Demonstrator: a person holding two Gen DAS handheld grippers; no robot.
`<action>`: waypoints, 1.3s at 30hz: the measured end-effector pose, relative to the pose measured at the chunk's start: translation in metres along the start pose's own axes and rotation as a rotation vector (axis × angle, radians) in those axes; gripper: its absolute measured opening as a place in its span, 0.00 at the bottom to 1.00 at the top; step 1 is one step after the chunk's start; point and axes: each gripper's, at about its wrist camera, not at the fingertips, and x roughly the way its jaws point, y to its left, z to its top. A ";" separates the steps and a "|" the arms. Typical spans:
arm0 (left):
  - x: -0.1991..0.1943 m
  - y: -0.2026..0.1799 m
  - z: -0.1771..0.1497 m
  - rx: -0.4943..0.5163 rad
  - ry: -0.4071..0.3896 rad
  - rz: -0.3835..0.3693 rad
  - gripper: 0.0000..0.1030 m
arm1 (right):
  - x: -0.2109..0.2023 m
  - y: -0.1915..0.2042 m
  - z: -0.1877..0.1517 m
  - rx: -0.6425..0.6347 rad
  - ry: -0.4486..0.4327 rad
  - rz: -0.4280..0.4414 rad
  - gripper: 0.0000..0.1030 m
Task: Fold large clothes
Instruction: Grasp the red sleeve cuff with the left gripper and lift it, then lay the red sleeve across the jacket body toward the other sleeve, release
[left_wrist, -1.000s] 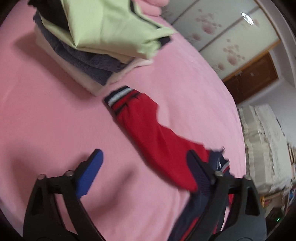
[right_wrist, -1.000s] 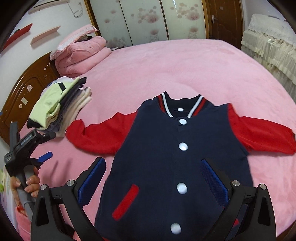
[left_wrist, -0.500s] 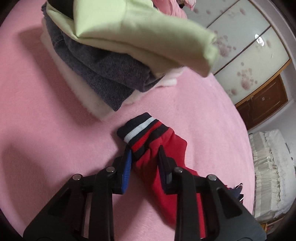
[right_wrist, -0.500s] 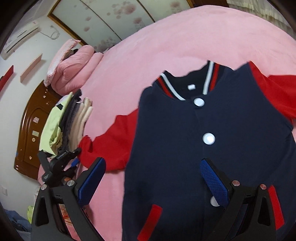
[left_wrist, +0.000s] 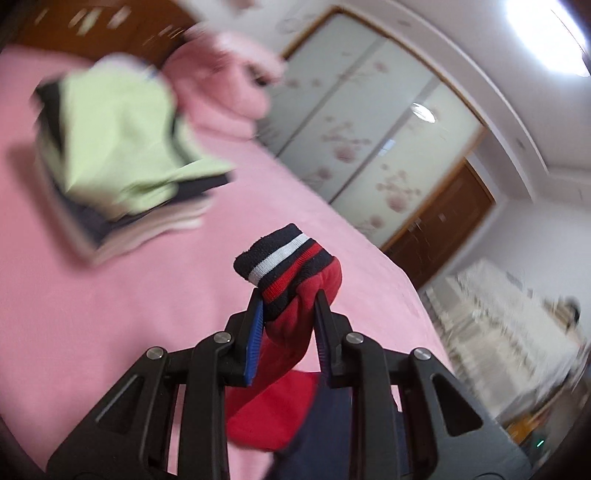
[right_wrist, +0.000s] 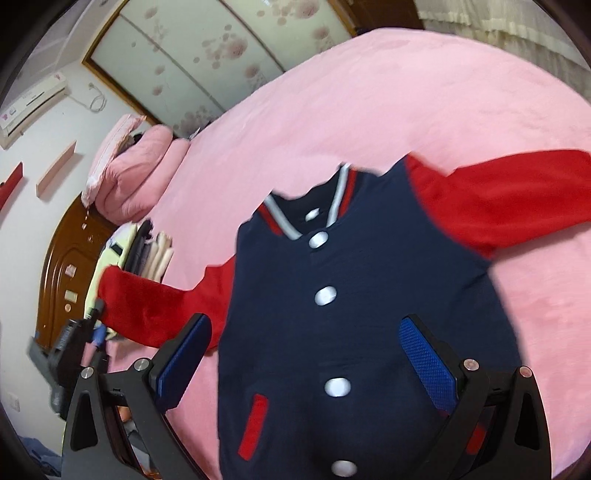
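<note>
Your left gripper (left_wrist: 288, 317) jaws clamp the jacket (right_wrist: 354, 314) sleeve's striped cuff (left_wrist: 284, 254) above the bed (left_wrist: 92, 314); right gripper (right_wrist: 306, 358) jaws gape over the flat body. The shallow bite may slip, dropping the sleeve.

The left gripper (left_wrist: 288, 306) is clamped on the jacket's red sleeve (left_wrist: 295, 321) just behind the striped cuff. The right gripper (right_wrist: 306, 354) hovers over the jacket's front, jaws spread wide and holding nothing.

Folded clothes pile (left_wrist: 122, 155) beside sleeve (left_wrist: 291, 317)
</note>
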 end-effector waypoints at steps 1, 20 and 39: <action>0.003 -0.025 -0.003 0.061 -0.006 0.030 0.21 | -0.007 -0.006 0.001 0.003 -0.009 -0.006 1.00; 0.078 -0.227 -0.189 0.489 0.496 -0.210 0.65 | -0.002 -0.093 0.084 0.066 0.013 -0.103 1.00; 0.041 -0.190 -0.100 0.512 0.469 0.185 0.75 | 0.147 -0.047 0.028 0.075 0.313 0.129 0.21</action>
